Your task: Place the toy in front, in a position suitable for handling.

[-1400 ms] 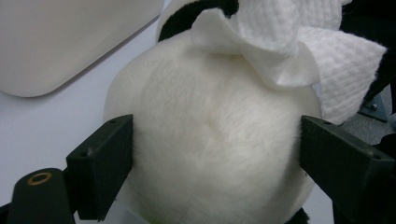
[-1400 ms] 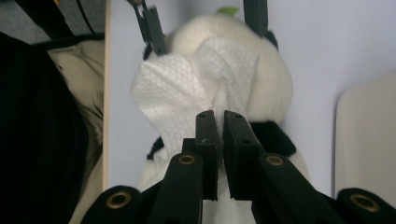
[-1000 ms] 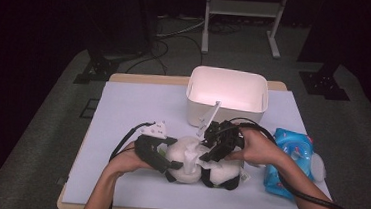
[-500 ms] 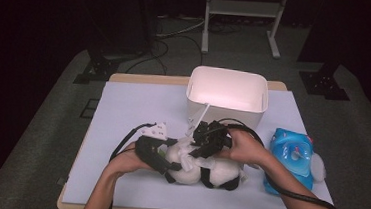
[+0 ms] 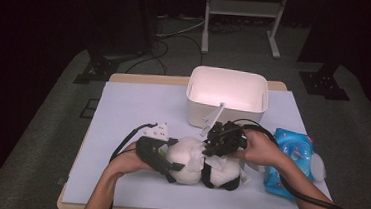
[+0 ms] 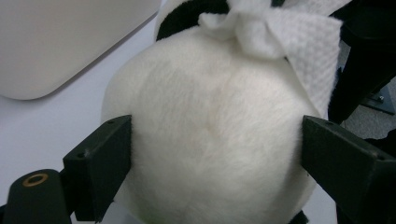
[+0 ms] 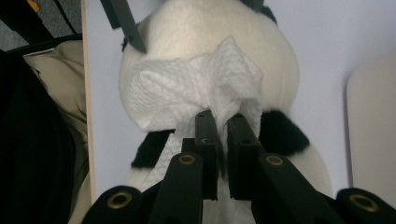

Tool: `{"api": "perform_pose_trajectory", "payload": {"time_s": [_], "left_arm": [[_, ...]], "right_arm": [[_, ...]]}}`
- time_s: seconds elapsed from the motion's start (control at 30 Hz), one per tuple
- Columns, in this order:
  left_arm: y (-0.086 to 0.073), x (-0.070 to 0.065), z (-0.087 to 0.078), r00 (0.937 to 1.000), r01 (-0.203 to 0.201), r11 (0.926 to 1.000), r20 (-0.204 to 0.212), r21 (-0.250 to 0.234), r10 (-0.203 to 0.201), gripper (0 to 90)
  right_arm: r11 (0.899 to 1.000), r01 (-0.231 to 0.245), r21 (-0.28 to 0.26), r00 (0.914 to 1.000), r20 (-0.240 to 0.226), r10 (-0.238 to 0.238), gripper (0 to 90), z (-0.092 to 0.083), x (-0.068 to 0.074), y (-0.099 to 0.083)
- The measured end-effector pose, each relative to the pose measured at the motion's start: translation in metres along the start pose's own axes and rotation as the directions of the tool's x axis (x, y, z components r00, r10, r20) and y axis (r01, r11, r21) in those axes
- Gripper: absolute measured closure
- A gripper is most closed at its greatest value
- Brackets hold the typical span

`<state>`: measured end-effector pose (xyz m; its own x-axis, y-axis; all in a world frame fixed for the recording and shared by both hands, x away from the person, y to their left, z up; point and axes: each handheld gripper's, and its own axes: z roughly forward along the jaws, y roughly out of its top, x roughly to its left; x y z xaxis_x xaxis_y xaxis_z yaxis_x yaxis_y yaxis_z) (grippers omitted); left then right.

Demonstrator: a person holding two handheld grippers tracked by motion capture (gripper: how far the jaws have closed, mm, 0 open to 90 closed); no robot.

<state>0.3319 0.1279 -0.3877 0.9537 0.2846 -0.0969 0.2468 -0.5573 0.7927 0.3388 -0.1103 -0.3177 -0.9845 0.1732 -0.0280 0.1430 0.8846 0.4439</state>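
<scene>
Left gripper view: panda plush head clamped between left gripper jaws, steadied. White cloth knot pinched by right gripper jaws, just closed, probably for tightening.

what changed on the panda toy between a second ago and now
The right gripper slid leftward over the black-and-white plush panda, and its fingers have just closed on the white textured cloth at the neck. The left gripper stayed clamped on the panda's head; the white plastic bin is unmoved.
</scene>
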Motion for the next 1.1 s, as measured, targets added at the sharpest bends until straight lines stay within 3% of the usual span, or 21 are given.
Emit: {"api": "perform_pose_trajectory", "payload": {"time_s": [0.43,0.73,1.0,1.1], "left_arm": [[0.005,-0.004,-0.003,0.9997,-0.021,0.9998,-0.010,-0.002,0.021,9.3],[0.005,-0.004,-0.005,0.9997,-0.012,0.9998,-0.020,0.014,0.012,6.0],[0.005,-0.003,0.003,0.9992,0.002,1.0000,0.039,-0.005,-0.001,9.6],[0.006,-0.003,0.004,0.9991,0.005,0.9999,0.042,-0.016,-0.005,11.9]], "right_arm": [[0.991,-0.100,-0.089,0.9950,-0.008,0.100,84.4,-0.022,0.000,-0.061],[0.985,-0.126,-0.115,0.9919,-0.004,0.127,84.7,-0.026,-0.002,-0.078],[0.982,-0.144,-0.118,0.9895,-0.004,0.145,84.8,-0.030,-0.003,-0.090],[0.981,-0.152,-0.118,0.9882,-0.002,0.153,84.7,-0.030,-0.003,-0.092]]}}
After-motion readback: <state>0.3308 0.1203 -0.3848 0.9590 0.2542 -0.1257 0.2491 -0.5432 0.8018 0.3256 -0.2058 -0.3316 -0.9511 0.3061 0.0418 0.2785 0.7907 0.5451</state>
